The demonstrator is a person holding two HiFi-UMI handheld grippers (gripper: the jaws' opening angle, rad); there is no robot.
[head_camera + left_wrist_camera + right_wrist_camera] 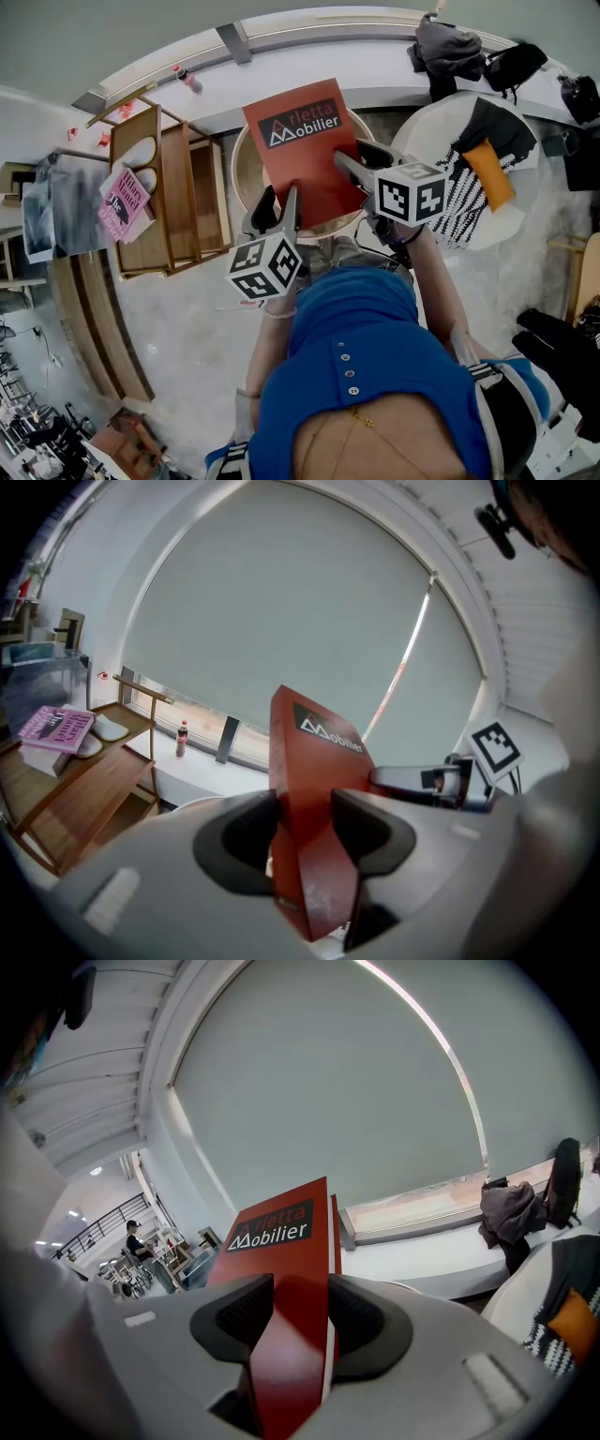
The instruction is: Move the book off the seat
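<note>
The red book (pixel 302 141) fills the jaws of both the left gripper (pixel 279 202) and the right gripper (pixel 362 159), and it covers most of the round seat (pixel 242 173), whose rim shows only at the book's left edge. Just left of the seat stands a wooden shelf (pixel 192 197) carrying a pink book (pixel 123 202), leaving only a narrow gap. On the right, a white chair (pixel 427 127) with a striped cushion (pixel 466 197) and an orange cushion (pixel 489 173) stands near the right gripper. Beyond the seat the window ledge (pixel 375 70) runs across, bare between a bottle (pixel 186 77) and a dark jacket (pixel 448 52). The pale floor (pixel 187 319) lies open at the near left, between shelf and person.
</note>
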